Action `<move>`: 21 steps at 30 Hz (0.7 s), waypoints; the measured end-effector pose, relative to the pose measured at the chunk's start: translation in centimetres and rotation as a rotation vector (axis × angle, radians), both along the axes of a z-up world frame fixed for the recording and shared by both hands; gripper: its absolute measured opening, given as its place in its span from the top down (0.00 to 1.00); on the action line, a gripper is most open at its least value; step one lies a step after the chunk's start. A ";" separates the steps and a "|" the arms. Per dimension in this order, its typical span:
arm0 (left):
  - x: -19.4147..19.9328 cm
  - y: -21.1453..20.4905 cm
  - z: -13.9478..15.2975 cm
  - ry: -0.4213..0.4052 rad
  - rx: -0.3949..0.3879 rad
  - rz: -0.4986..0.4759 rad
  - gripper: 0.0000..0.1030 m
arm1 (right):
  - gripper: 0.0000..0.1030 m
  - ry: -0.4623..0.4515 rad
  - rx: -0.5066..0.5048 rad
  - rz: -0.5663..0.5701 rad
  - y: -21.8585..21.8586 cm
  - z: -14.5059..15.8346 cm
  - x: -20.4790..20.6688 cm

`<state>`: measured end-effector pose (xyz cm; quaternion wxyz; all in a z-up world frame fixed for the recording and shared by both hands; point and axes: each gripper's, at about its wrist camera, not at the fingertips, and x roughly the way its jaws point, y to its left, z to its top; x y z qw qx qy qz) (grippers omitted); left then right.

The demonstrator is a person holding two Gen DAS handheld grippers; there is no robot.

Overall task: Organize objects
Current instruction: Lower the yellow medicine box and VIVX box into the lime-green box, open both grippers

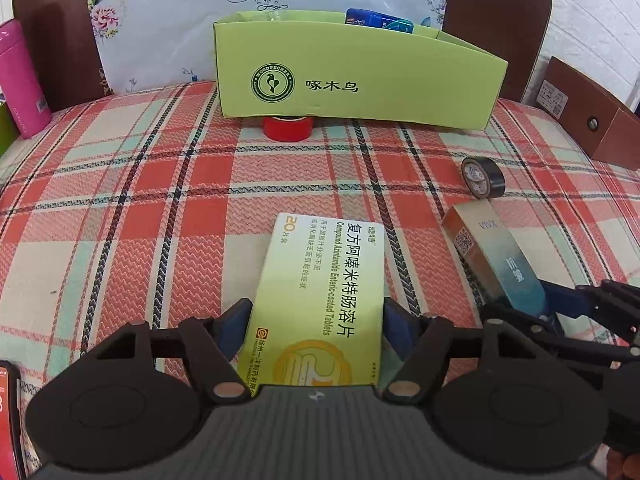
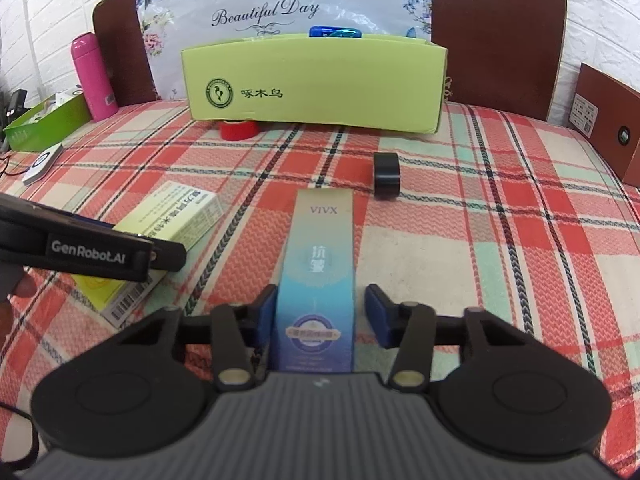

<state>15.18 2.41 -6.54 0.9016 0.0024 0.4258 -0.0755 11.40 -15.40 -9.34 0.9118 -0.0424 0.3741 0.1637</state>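
On a red, green and cream plaid tablecloth (image 1: pixel 132 216), the left gripper (image 1: pixel 316 316) straddles a flat yellow-green cardboard medicine box (image 1: pixel 320 300), its blue pads right at the box's two long edges; whether they press cannot be told. The right gripper (image 2: pixel 320 312) frames a tall blue-and-beige VIVX carton (image 2: pixel 320 276), left pad touching, right pad just clear. Beyond lie a black tape roll (image 2: pixel 386 175), a red tape roll (image 1: pixel 287 128) and an open lime-green cardboard box (image 1: pixel 360 84).
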 end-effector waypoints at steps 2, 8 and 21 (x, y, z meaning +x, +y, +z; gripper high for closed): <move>-0.1 0.0 0.5 -0.004 -0.010 0.003 0.31 | 0.63 -0.002 0.007 -0.008 0.0 0.1 0.0; -0.4 0.5 5.5 -0.083 -0.092 -0.041 0.32 | 0.63 -0.003 0.150 0.021 -1.7 3.1 -0.3; 7.6 0.3 17.6 -0.328 -0.145 -0.038 0.32 | 0.63 -0.227 0.133 -0.002 -3.0 12.9 9.6</move>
